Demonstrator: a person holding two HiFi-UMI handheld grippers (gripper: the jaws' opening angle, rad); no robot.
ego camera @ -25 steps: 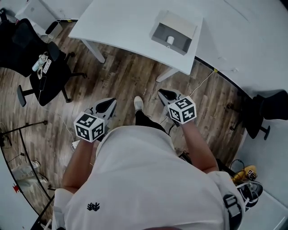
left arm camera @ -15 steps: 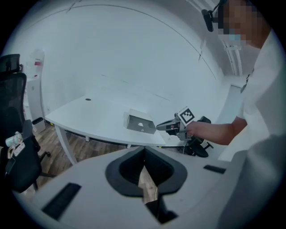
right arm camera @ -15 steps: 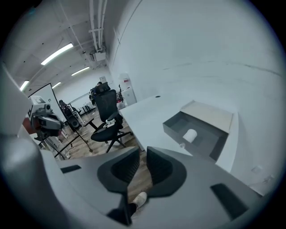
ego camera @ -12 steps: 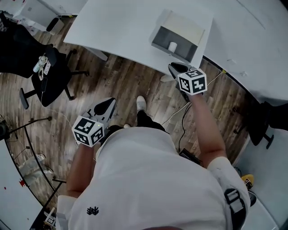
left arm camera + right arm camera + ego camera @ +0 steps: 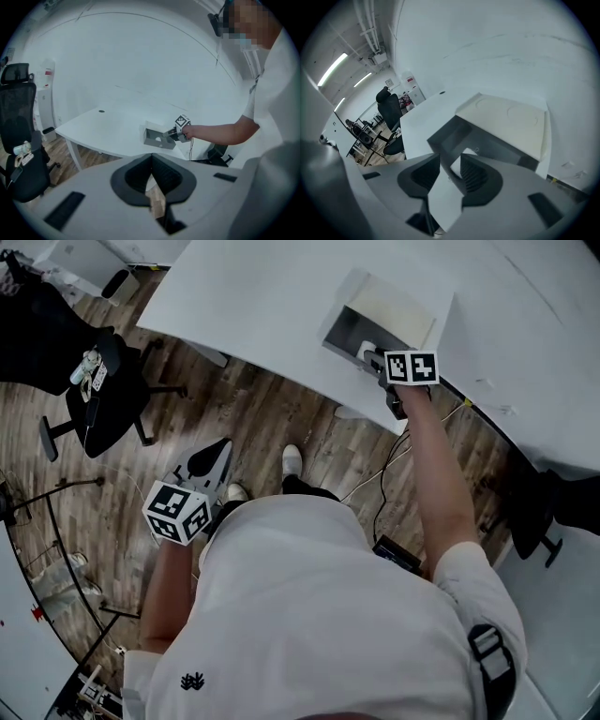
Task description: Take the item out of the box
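An open grey box (image 5: 349, 326) with a pale lid (image 5: 398, 298) lies near the front edge of the white table (image 5: 253, 296). A small white item (image 5: 365, 352) stands inside it. My right gripper (image 5: 378, 360) reaches into the box mouth right at the item. In the right gripper view its jaws (image 5: 449, 159) are opening, and the item (image 5: 468, 153) shows just beyond the tips, untouched. My left gripper (image 5: 220, 446) hangs low over the wooden floor, well short of the table. In the left gripper view it (image 5: 151, 157) is shut with nothing in it.
A black office chair (image 5: 94, 399) with things on its seat stands at the left. Another dark chair (image 5: 539, 498) is at the right. A cable (image 5: 384, 479) trails across the floor under the table edge. My shoe (image 5: 292, 458) is beneath me.
My right gripper has gone from beside my body forward and up to the box on the table, and its jaws have parted. The left gripper has barely moved.
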